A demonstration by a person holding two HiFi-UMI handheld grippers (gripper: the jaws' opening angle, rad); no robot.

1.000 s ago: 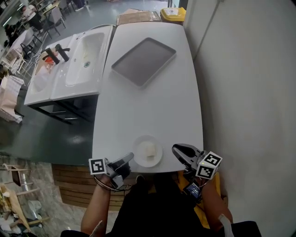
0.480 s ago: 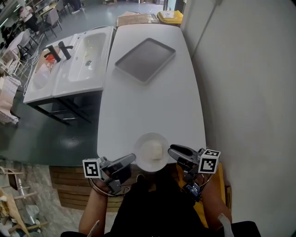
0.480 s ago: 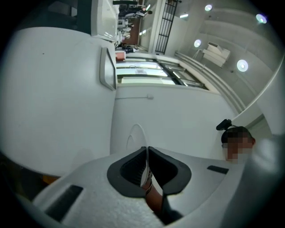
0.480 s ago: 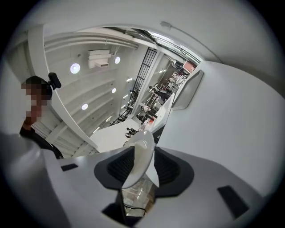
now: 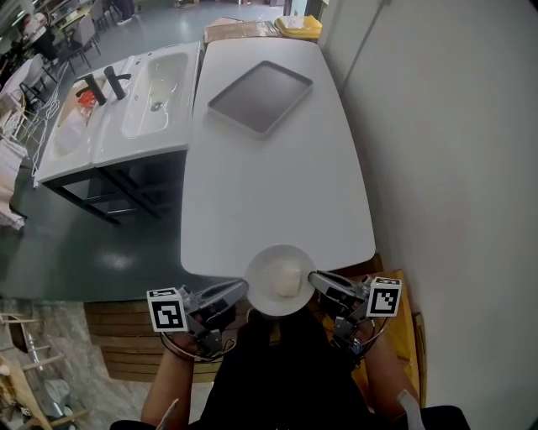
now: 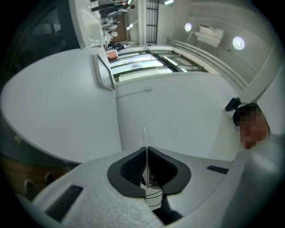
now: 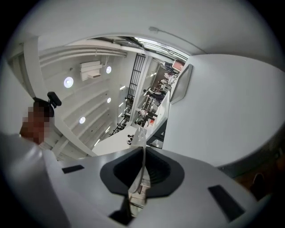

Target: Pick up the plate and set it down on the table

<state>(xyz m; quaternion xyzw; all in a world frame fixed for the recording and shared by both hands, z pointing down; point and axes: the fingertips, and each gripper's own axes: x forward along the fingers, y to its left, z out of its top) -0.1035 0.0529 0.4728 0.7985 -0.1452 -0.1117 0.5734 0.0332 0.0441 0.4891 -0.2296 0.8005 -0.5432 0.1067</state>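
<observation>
Plate (image 5: 280,280) appears lifted over the near edge of the counter (image 5: 269,176), its rim clamped in the left gripper's (image 5: 239,289) closed fingers while the right gripper's (image 5: 316,280) fingers are closing on the opposite rim, so the pickup looks done and the set-down remains.

A grey rectangular tray (image 5: 260,97) is seen lying askew. Well to the left of the tray, a white double washbasin unit (image 5: 126,113) is set, with black taps (image 5: 112,81) mounted on it. Just beyond the tray, a cardboard box (image 5: 239,29) and a yellow bin (image 5: 298,25) are placed side by side. To the tray's right a pale wall (image 5: 454,168) is seen, and below the washbasin unit a dark green floor (image 5: 84,243).
</observation>
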